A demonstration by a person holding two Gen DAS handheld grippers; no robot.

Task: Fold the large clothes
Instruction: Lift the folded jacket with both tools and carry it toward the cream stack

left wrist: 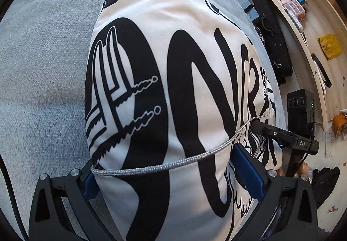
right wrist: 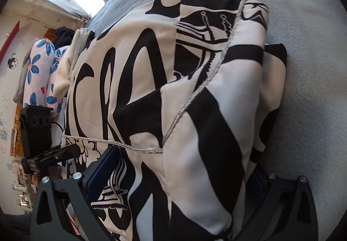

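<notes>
Printed garment [left wrist: 164, 80] lies folded compactly on the bed [left wrist: 43, 67]; left gripper [left wrist: 173, 167] released, right gripper [right wrist: 173, 178] spread astride it, squaring left

Left hand-held gripper [left wrist: 173, 167] and right hand-held gripper [right wrist: 173, 176] angle downward, jaws spread wide.

The supporting surface is a bed covered with a grey fleece blanket [left wrist: 43, 67], its pile showing faint brushed patches. Lying directly on the blanket is a folded white garment with large black lettering [left wrist: 164, 93], edged with a silver braided trim [left wrist: 173, 164]; in the right wrist view its layers are stacked, a lower black-and-white layer protruding on the right. At the far left edge of the bed in that view sits a blue-flowered pillow [right wrist: 41, 74].
</notes>
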